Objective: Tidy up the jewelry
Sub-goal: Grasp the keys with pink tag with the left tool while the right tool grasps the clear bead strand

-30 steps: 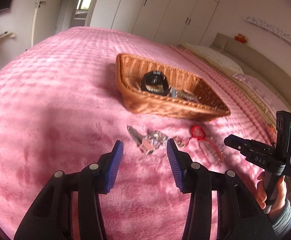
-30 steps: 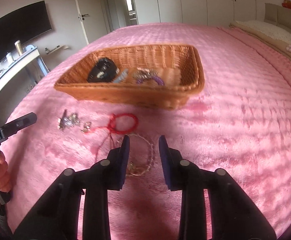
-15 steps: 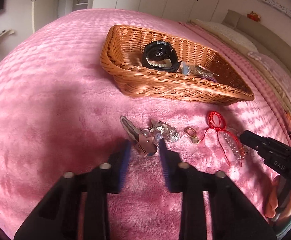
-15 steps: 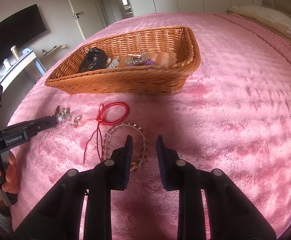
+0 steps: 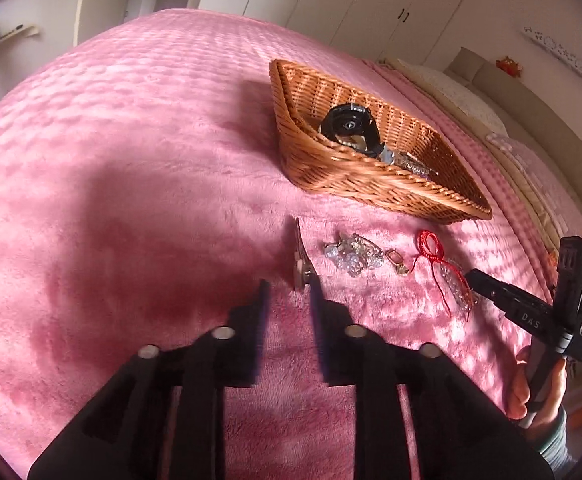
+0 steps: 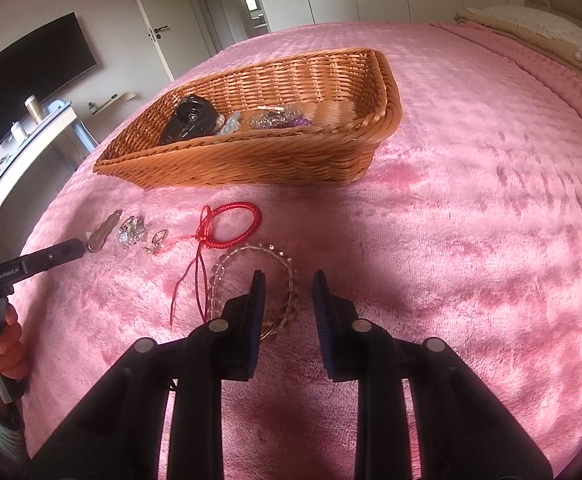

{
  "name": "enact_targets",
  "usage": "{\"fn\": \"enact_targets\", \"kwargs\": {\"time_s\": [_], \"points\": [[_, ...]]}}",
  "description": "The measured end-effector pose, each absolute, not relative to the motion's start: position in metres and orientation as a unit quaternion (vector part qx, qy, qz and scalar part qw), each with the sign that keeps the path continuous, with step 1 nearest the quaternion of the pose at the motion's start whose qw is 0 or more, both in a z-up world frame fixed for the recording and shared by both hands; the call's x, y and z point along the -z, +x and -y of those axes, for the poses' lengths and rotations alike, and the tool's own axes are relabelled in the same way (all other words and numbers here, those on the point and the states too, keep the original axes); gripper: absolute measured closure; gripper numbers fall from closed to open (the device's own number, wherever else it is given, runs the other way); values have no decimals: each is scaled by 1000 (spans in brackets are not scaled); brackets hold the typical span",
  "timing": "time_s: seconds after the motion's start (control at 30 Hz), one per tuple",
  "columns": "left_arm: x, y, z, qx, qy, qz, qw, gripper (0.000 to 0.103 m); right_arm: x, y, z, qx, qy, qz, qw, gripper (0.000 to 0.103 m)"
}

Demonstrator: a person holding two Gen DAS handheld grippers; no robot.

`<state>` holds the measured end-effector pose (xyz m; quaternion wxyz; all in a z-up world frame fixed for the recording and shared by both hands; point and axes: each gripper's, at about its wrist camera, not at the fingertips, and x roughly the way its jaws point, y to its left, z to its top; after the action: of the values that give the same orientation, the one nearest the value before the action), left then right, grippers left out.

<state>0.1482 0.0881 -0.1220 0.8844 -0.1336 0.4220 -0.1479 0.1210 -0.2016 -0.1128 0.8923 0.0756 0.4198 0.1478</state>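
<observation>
A wicker basket (image 5: 403, 188) (image 6: 275, 152) on the pink bedspread holds a black watch (image 5: 349, 124) (image 6: 189, 118) and some beaded pieces (image 6: 275, 118). In front of it lie a metal hair clip (image 5: 301, 258) (image 6: 101, 232), a crystal cluster (image 5: 353, 256) (image 6: 133, 230), a small gold clasp (image 5: 395, 260) (image 6: 157, 238), a red cord bracelet (image 5: 429, 248) (image 6: 231, 224) and a clear bead bracelet (image 6: 255, 276). My left gripper (image 5: 289, 292) is open, its right finger touching the clip's near end. My right gripper (image 6: 287, 292) is open over the bead bracelet's right side.
The pink bedspread (image 6: 471, 208) spreads widely to the right of the basket. Pillows and a headboard (image 5: 531, 112) lie beyond. A desk with a TV (image 6: 31, 76) stands off the bed's left side. White wardrobes line the far wall.
My left gripper narrowed from wide open and came down to the hair clip. My right gripper moved in over the bead bracelet. The jewelry on the bed has not moved.
</observation>
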Motion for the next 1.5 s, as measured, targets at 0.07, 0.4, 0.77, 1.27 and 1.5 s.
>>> {"fn": "enact_targets", "kwargs": {"time_s": [0.07,0.4,0.77,1.27,1.5], "points": [[118,148,-88,150,-136,-413,888,67,110,118,206,-149,85,-411,896,81],[127,172,-55,152,-91,-434,883,59,110,118,215,-150,106,-409,894,81],[132,172,-37,108,-29,-431,896,82,116,124,168,-104,-25,-432,895,87],[102,144,-45,133,-54,-364,920,82,82,102,182,-195,73,-416,885,97],[65,115,-40,152,-51,-320,934,82,47,83,168,-204,55,-393,895,97]]}}
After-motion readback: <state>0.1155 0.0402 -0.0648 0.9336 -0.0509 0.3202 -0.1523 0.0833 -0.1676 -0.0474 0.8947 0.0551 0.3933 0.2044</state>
